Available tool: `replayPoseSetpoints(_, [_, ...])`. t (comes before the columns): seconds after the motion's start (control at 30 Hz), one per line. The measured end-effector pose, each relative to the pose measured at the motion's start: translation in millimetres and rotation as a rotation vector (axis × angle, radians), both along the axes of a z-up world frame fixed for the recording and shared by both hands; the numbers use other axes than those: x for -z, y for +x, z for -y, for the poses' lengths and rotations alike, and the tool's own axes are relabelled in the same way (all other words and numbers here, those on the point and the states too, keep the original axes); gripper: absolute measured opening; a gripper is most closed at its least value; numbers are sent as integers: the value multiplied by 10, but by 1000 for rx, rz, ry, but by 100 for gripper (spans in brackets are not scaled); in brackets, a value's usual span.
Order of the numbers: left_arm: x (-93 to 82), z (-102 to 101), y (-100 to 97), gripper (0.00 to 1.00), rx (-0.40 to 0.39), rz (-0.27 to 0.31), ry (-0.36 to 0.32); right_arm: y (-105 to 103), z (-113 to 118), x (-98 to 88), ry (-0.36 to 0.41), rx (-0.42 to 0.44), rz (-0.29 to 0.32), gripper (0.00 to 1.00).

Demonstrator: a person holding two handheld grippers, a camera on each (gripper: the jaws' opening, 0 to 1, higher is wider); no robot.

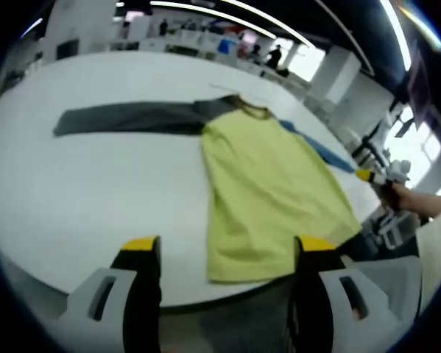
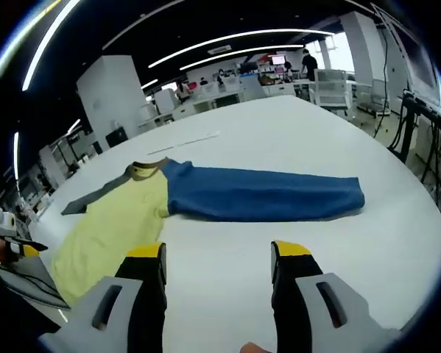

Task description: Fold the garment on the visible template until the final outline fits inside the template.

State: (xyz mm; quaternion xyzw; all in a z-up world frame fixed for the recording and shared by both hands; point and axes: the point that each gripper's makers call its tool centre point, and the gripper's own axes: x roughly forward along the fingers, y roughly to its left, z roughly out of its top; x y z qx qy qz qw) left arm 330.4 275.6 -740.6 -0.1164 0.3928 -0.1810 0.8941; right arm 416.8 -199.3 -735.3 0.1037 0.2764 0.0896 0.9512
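A long-sleeved shirt lies flat on the white table point(image 1: 95, 191). Its body is yellow-green point(image 1: 268, 191) point(image 2: 113, 224), one sleeve is grey point(image 1: 132, 118) point(image 2: 95, 195) and the other blue point(image 2: 264, 195) point(image 1: 319, 151), both spread straight out. My left gripper point(image 1: 226, 254) stands open just off the table edge by the shirt's hem, nothing between its yellow-tipped fingers. My right gripper point(image 2: 216, 257) is open above bare table in front of the blue sleeve. The right gripper point(image 1: 375, 176) also comes into the left gripper view, held in a hand point(image 1: 411, 198). No template outline can be made out.
A thin pale strip point(image 2: 183, 143) lies on the table beyond the collar. Desks, chairs and people stand in the background of the room. A chair point(image 2: 330, 84) stands at the table's far side. Cables point(image 2: 29, 283) hang near the table edge.
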Motion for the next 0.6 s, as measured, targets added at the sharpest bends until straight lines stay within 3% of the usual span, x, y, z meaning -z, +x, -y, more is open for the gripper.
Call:
replayPoseSetpoints(0.33, [-101, 22, 30, 71, 5, 34, -6, 100, 237, 20, -7, 38, -5, 58])
replayPoseSetpoints(0.6, [-66, 37, -20, 72, 11, 20, 7, 171, 452, -15, -8, 93, -6, 58])
